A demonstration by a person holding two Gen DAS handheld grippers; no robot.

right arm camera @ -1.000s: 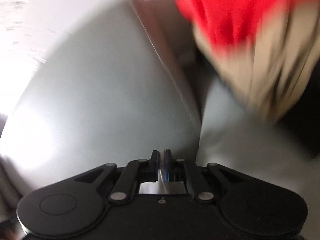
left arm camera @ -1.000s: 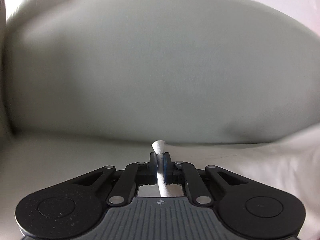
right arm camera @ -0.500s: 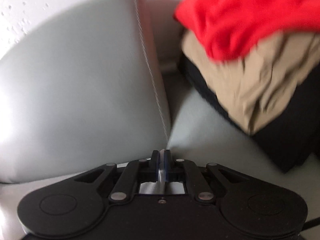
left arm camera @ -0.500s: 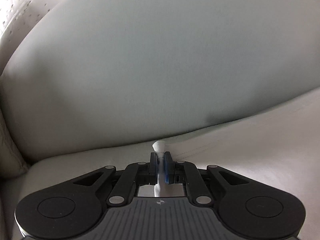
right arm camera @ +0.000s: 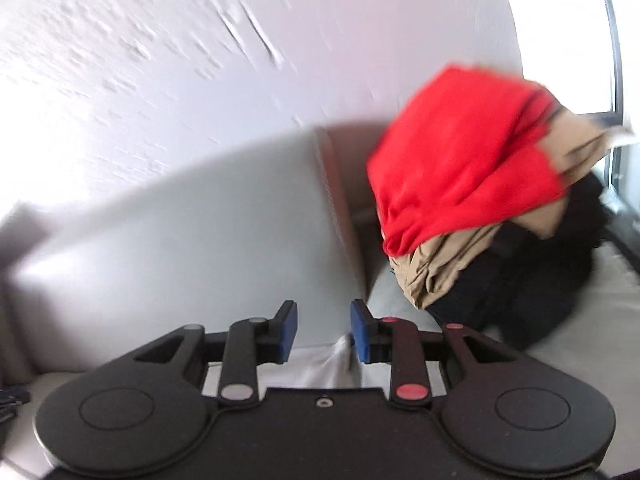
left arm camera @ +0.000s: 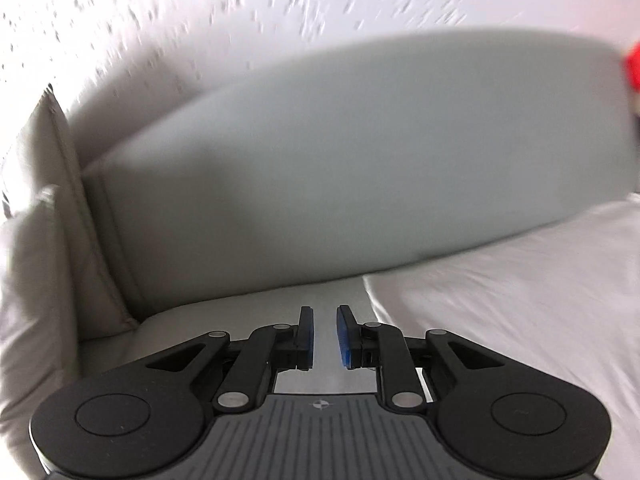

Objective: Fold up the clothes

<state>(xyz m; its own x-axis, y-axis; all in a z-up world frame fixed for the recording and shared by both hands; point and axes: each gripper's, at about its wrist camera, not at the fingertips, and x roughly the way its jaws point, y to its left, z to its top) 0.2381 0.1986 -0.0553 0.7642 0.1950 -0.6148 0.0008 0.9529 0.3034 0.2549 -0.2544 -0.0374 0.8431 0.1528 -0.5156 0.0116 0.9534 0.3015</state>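
We open both tools to release: the left tool point(left arm camera: 324, 334) is empty, the white garment point(left arm camera: 520, 280) lying lower right on the sofa point(left arm camera: 320, 152); the right tool point(right arm camera: 323, 330) parts over white cloth point(right arm camera: 320, 368).

Grey sofa point(left arm camera: 248, 304), white garment point(left arm camera: 520, 304), clothes pile point(right arm camera: 480, 216)

No readable text, label, brand or number shows in either view. The only mark is a small round crosshair emblem point(left arm camera: 319, 403) at twelve o'clock on the grey ribbed plastic body point(left arm camera: 320, 436) of the left gripper; it carries no letters.
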